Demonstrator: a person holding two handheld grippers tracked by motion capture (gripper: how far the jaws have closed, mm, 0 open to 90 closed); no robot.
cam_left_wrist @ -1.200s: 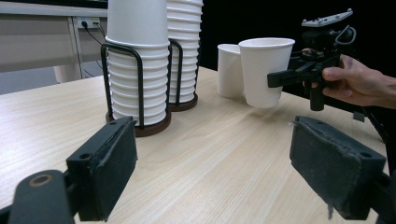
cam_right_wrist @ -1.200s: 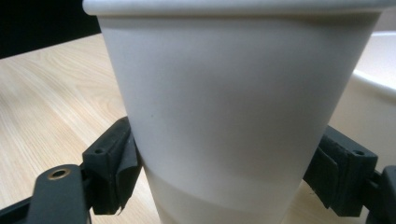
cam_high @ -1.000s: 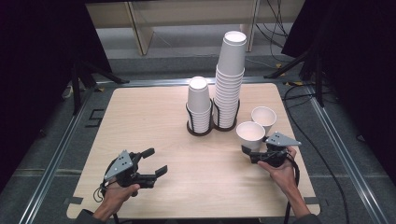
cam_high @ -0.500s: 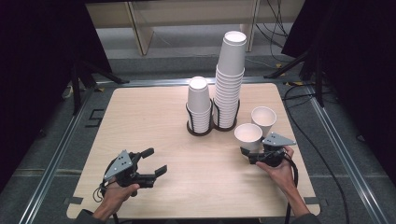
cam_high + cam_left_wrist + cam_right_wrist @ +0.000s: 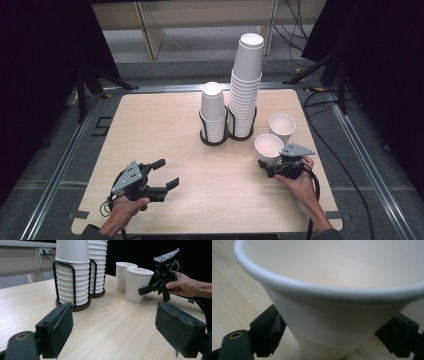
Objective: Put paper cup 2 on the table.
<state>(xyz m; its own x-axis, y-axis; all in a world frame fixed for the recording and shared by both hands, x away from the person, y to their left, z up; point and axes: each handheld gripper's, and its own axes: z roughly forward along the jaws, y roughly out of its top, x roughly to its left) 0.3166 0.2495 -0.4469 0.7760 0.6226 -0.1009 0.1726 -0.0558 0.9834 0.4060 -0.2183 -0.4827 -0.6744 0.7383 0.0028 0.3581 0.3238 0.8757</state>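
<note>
Fingers of the right gripper (image 5: 266, 166) grasping a paper cup (image 5: 268, 148) near the table's (image 5: 150, 125) right edge, left gripper (image 5: 167, 174) released and idle; step: cup placement, next needing clean release.

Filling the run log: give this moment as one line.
left gripper open, empty | right gripper shut on near cup | near cup upright on table
</note>
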